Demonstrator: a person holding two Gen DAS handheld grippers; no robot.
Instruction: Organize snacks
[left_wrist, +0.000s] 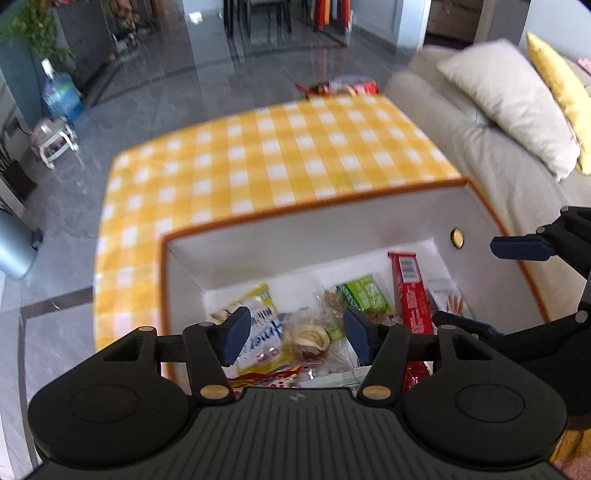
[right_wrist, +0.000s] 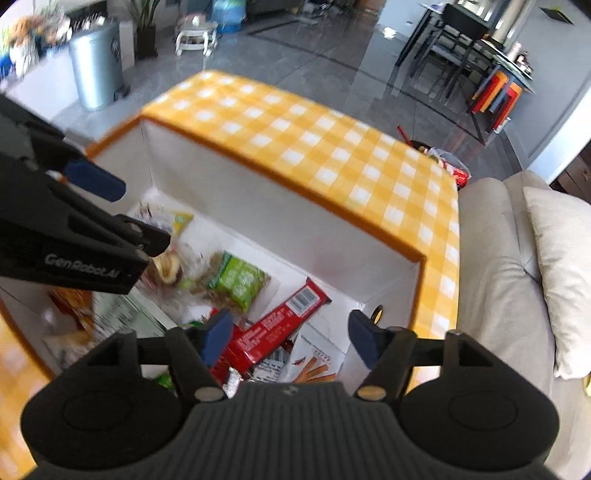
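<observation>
A white storage box with an orange rim (left_wrist: 491, 212) (right_wrist: 258, 177) sits open on the yellow checked table. Inside lie several snacks: a red bar (left_wrist: 412, 291) (right_wrist: 284, 321), a green packet (left_wrist: 364, 295) (right_wrist: 238, 278), a yellow-white bag (left_wrist: 258, 332), a clear-wrapped pastry (left_wrist: 312, 341) (right_wrist: 168, 267) and a white stick-snack packet (right_wrist: 314, 360). My left gripper (left_wrist: 295, 338) is open and empty just above the pastry. My right gripper (right_wrist: 290, 339) is open and empty above the red bar. Each gripper shows at the edge of the other's view.
The yellow checked tablecloth (left_wrist: 280, 147) (right_wrist: 332, 147) stretches beyond the box. A beige sofa with cushions (left_wrist: 506, 110) (right_wrist: 517, 258) stands to the right. More snack bags (left_wrist: 347, 86) (right_wrist: 448, 166) lie past the table's far end. A metal bin (right_wrist: 96, 70) stands on the floor.
</observation>
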